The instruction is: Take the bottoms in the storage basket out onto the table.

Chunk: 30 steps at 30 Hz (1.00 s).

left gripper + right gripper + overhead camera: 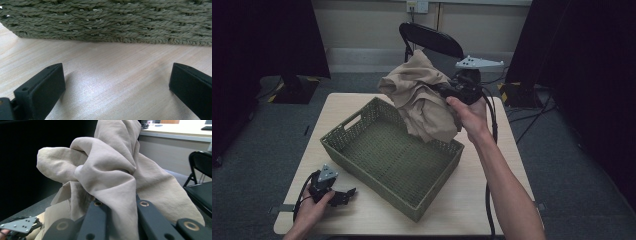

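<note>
right fingers (117, 207) pinch the bunched beige cloth (422, 97) above the basket (362, 131); left fingers (112, 87) rest spread, empty.

The crumpled beige cloth (422, 97) hangs in front of the right hand-held gripper (443, 91), so the tips of its jaws are hidden in the folds. In the right gripper view the cloth (110, 177) also covers most of what lies beyond the jaws. The woven green basket (107, 21) just ahead of the left hand-held gripper (116, 86) is cut off by the top edge, so its rim cannot be seen there. The black folding chair (430, 40) is partly hidden behind the cloth.
</note>
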### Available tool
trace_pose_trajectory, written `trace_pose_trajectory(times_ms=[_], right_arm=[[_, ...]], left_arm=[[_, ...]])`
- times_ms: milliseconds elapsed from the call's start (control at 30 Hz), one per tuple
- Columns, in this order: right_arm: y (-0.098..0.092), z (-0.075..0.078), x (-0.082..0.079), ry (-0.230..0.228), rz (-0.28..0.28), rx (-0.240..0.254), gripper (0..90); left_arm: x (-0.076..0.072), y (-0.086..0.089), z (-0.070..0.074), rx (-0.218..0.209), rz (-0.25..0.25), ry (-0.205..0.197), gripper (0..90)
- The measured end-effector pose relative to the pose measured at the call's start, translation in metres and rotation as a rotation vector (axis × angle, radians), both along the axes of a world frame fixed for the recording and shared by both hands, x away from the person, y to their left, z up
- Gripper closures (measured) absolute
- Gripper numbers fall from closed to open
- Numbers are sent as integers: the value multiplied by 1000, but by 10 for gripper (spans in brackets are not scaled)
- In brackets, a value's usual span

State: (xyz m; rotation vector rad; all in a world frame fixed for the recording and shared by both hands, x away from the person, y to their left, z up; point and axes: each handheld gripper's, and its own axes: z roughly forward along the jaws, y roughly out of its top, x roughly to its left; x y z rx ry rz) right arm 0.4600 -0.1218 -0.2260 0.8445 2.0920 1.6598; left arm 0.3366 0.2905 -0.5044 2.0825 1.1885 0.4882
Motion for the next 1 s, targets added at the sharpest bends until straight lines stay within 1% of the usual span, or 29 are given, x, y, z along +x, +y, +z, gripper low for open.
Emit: trace_pose_trajectory(times_ms=[167,233,267,333,367,433,467,500,633,667,700,767,800,833,867,900,1000], right_arm=[[-13,2,5,-4,-38,-10,844],[-19,3,5,-6,-46,6,844],[-22,3,6,-5,-52,4,844],[-31,2,8,-3,-83,-13,843],[-31,2,8,-3,-83,-13,843],[-38,1,10,-3,-106,-17,844],[-44,0,13,3,-127,-25,843],[-44,0,13,3,-127,-25,843],[-58,-3,18,9,-167,-20,843],[-64,-5,21,14,-185,-22,843],[-64,-5,21,14,-185,-22,843],[-71,-9,24,26,-199,-14,843],[-77,-13,26,30,-218,-18,843],[-77,-13,26,30,-218,-18,843],[-83,-16,30,38,-237,-27,844],[-83,-16,30,38,-237,-27,844],[-92,-20,34,45,-260,-31,843]], left_arm=[[0,0,0,-2,2,1,0],[0,0,0,-1,2,1,0],[0,0,0,0,0,0,0],[0,0,0,-2,2,1,0],[0,0,0,-2,2,1,0],[0,0,0,0,0,0,0],[0,0,0,0,0,0,0],[0,0,0,-2,2,1,0],[0,0,0,0,0,0,0],[0,0,0,-1,1,0,0],[0,0,0,-1,1,1,0],[0,0,0,0,0,1,0],[0,0,0,5,-4,2,0],[0,1,0,7,-6,3,0],[0,1,0,7,-6,3,0],[0,1,0,7,-6,2,0],[0,0,0,5,-4,2,0]])
